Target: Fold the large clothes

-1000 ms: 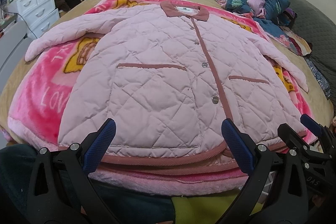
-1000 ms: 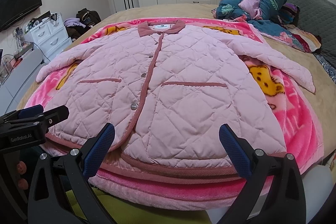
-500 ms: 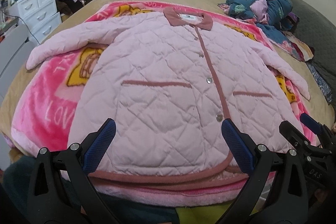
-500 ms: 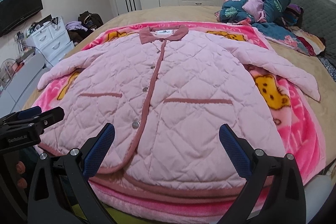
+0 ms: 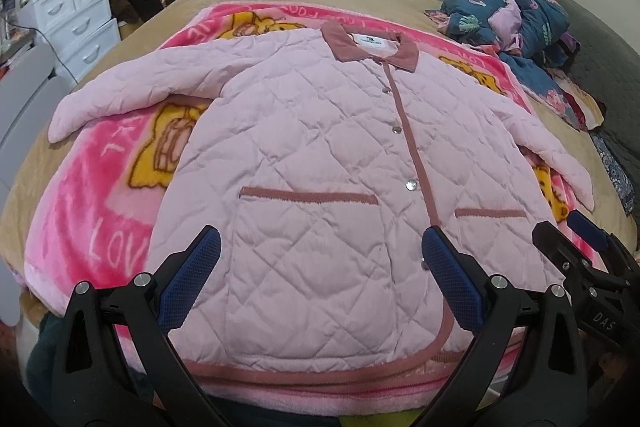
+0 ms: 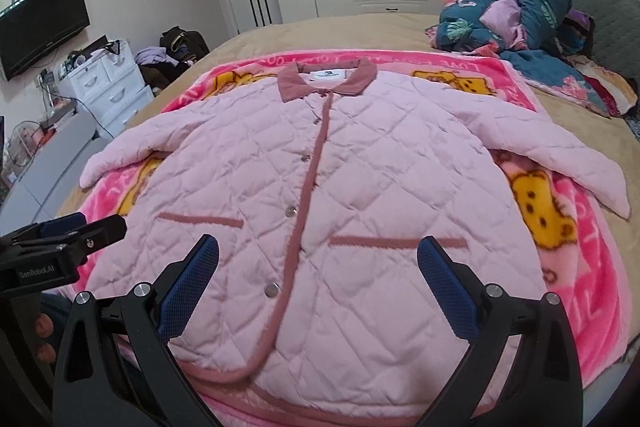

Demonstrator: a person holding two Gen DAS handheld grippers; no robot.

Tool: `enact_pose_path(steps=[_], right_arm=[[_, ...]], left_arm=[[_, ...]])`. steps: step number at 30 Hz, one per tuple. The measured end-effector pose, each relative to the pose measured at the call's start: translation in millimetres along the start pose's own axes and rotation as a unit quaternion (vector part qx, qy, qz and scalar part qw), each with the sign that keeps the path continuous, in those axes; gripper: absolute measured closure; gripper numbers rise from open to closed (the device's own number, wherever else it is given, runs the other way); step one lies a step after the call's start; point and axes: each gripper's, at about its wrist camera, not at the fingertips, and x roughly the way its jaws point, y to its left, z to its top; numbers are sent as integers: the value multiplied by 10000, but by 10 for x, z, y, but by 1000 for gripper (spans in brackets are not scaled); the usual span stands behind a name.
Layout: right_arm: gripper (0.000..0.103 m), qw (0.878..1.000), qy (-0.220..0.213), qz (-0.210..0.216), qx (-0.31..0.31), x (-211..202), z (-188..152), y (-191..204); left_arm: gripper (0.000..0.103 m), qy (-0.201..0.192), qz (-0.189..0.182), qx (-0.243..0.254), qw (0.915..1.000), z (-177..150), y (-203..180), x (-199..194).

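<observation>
Jacket: the pink quilted jacket (image 5: 320, 155) lies face up and buttoned on the pink blanket (image 5: 100, 211) on the bed (image 6: 280, 35), collar at the far end, hem nearest me, both sleeves spread outward.
Left gripper: my left gripper (image 5: 320, 279) hovers over the near hem with jaws wide apart, holding nothing.
Right gripper: my right gripper (image 6: 318, 279) hangs over the hem on the other side, jaws equally wide, nothing between them.
Step in hand: I judge this is the approach before the first grasp; no fold is made yet.
Where to grip: I would take the left sleeve (image 5: 132, 87) and the right sleeve (image 6: 560, 155) near the cuffs, or the hem corners, one per gripper.
How to do it well: pinch both quilted layers fully, lift only slightly, and bring both sides in evenly so the placket (image 6: 316, 155) stays straight.
Risk: the padding is thick and may slip from a shallow bite, and the blanket beneath could be caught along with it.
</observation>
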Motion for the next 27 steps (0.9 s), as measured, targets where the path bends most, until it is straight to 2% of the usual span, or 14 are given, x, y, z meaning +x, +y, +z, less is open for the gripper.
enact_pose_path(steps=[14,23,27], right_arm=[[4,9994,-161,303,52,52,433,-144],[4,9989,-278,134,358,167,663,-383],[4,9988,-293,22,385,237,753,-458]], left_arm=[[9,-65,-97,-167,9998,625,-207,-50],[9,-64,-134,124,9998,912,-469,211],[9,-13,-151,89,9998,998,-488,358]])
